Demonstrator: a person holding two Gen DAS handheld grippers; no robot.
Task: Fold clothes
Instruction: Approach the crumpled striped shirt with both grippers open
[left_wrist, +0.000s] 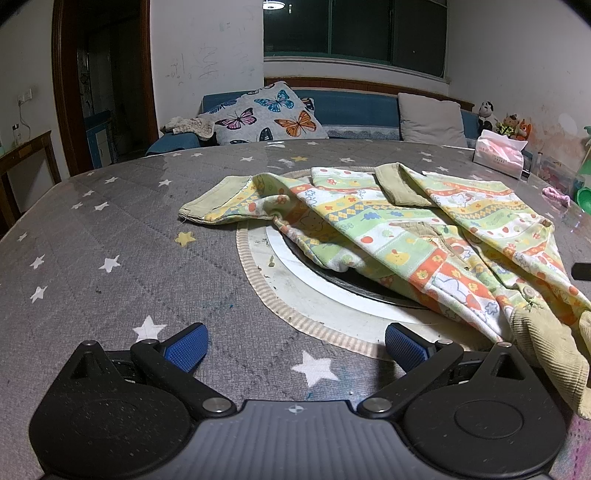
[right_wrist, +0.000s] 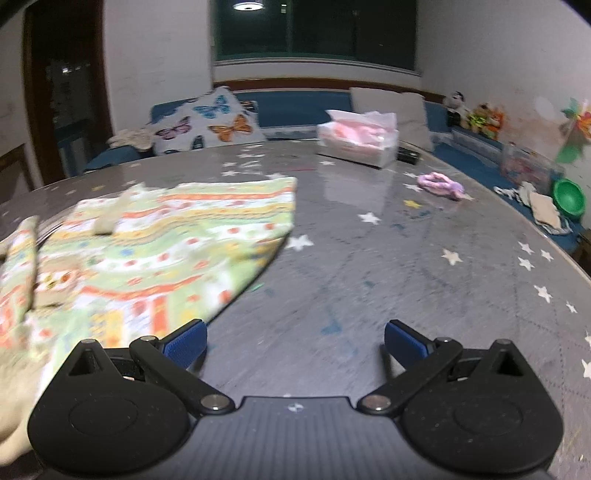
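A child's patterned jacket (left_wrist: 424, 229), green, orange and white with tan corduroy cuffs and collar, lies rumpled across the round grey star-print table (left_wrist: 110, 229). One sleeve stretches left, and a tan cuff hangs near the front right. My left gripper (left_wrist: 295, 349) is open over bare cloth, left of and in front of the jacket. In the right wrist view the jacket (right_wrist: 155, 243) lies blurred at the left. My right gripper (right_wrist: 295, 345) is open over the table (right_wrist: 406, 266), its left finger close to the jacket's hem.
A round white inset with a striped border (left_wrist: 295, 295) lies under the jacket. A tissue box (right_wrist: 358, 142), a pink hair tie (right_wrist: 441, 184) and a green bowl (right_wrist: 569, 197) are at the table's far right. A blue sofa with a butterfly cushion (left_wrist: 266, 114) stands behind.
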